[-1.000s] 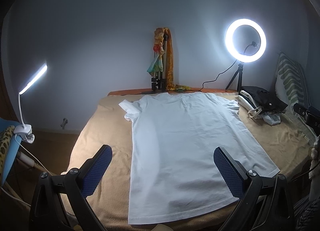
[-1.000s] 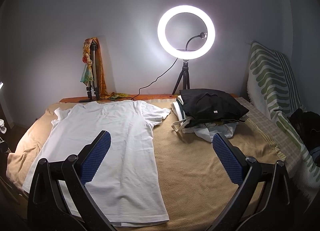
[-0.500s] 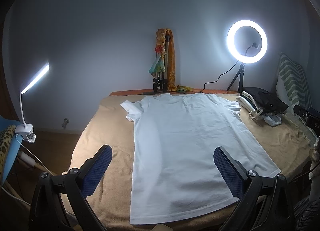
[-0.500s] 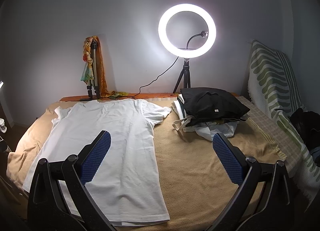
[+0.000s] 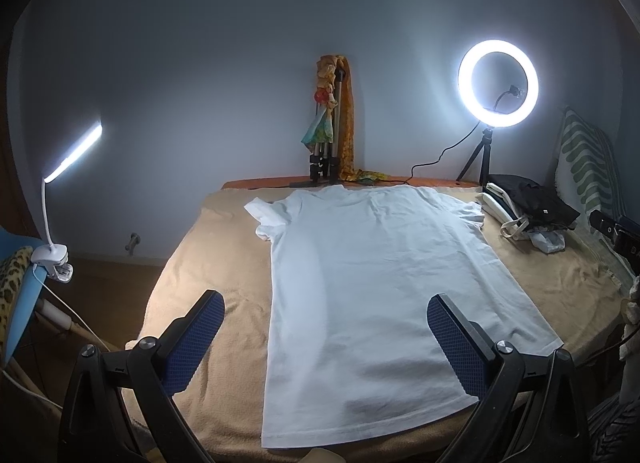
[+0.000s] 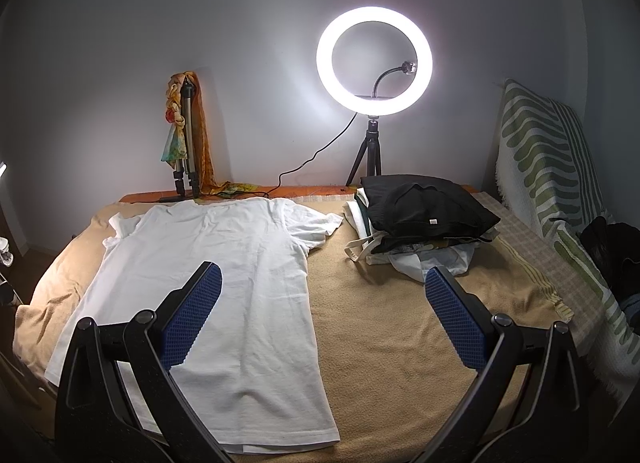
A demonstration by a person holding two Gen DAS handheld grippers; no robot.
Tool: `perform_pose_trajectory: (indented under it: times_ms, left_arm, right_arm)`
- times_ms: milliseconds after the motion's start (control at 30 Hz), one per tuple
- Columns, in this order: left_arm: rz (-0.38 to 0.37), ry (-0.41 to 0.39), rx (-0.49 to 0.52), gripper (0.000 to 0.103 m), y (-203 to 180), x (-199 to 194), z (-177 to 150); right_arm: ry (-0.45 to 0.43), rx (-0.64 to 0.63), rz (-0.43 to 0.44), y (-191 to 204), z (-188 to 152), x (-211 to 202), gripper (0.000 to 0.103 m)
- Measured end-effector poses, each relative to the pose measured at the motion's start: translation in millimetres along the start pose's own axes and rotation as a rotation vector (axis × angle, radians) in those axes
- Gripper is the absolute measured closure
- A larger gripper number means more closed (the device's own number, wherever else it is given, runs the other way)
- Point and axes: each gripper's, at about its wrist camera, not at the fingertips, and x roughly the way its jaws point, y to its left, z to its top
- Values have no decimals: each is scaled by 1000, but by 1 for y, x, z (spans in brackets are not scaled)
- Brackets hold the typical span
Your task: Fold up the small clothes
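Note:
A white T-shirt [image 5: 372,283] lies flat on the tan blanket [image 5: 192,263], collar toward the wall, hem toward me. My left gripper [image 5: 326,303] hovers open above the shirt's lower half, holding nothing. In the right wrist view the same T-shirt [image 6: 224,275] fills the left side. My right gripper [image 6: 322,279] is open and empty, over the shirt's right edge and the bare tan blanket [image 6: 380,327]; its left finger [image 6: 192,315] stands over the cloth.
A stack of folded clothes with a black garment on top [image 6: 424,215] sits at the back right. A ring light on a tripod [image 6: 374,63] and a folded tripod draped with scarves [image 6: 186,143] stand by the wall. A clip lamp [image 5: 60,167] is left; a green-striped cloth [image 6: 560,191] is right.
Both views have shifted only slightly: the left gripper has drifted a little left and down. The shirt has not moved, and both grippers stay open.

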Motion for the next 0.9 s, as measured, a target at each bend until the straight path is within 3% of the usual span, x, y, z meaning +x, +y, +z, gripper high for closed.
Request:
perform_pose_trajectory:
  times_ms: [567, 767, 900]
  left_arm:
    - [23, 30, -30, 0, 13, 4, -8]
    - [28, 77, -104, 5, 34, 9, -23]
    - [21, 105, -175, 19, 52, 10, -37]
  right_arm:
    - [5, -11, 15, 10, 4, 7, 0]
    - [36, -28, 93, 17, 9, 20, 0]
    - [101, -13, 226, 20, 20, 40, 0]
